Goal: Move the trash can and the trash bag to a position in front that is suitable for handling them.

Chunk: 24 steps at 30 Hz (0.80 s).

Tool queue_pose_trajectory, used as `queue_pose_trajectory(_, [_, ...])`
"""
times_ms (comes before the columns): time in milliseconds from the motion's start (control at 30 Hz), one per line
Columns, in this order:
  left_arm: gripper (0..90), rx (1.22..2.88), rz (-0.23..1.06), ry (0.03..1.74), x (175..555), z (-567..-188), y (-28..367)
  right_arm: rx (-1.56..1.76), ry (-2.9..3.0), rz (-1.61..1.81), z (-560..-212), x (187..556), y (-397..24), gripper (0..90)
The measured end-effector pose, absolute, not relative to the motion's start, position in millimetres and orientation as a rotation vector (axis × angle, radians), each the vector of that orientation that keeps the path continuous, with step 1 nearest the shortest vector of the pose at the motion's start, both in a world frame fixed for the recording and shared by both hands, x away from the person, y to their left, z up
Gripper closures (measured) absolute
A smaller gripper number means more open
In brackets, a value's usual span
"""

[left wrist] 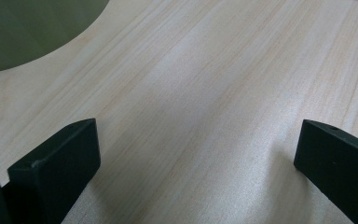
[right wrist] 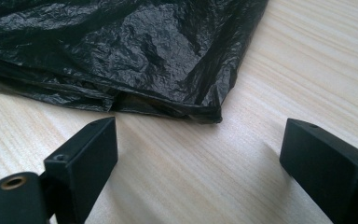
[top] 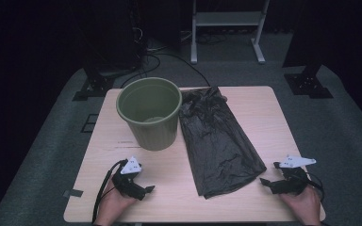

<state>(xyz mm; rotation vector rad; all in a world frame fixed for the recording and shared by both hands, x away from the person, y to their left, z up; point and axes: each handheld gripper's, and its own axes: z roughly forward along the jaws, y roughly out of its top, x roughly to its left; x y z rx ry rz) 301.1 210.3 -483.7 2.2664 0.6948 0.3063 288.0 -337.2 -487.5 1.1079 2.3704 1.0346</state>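
High view: a pale wood-grain table carries a round, tapered olive-green plastic bin standing upright left of centre, with a flattened, crinkled black plastic bag lying just beside it to the right; whether the two touch cannot be told. What lies at the bin's bottom is too dim to make out. A person's hands enter from the near edge. The left gripper rests on bare tabletop in front of the bin, and the right gripper sits just off the bag's near right corner, both with jaws spread and nothing between them.

Left gripper view: two blocky matte-black jaws stand wide apart over smooth, streaked wood, holding nothing; the bin's curved green wall fills the upper left corner.

Right gripper view: the jaws gape wide above bare wood, empty, while the bag's glossy, wrinkled corner lies just ahead of them, untouched.
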Motion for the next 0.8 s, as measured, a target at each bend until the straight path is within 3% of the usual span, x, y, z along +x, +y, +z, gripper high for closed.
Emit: queue_pose_trajectory(800, [0.0, 2.267, 0.307, 0.694, 301, -484, 210, 1.099, 2.312, 1.184, -458, 293, -321, 12.6])
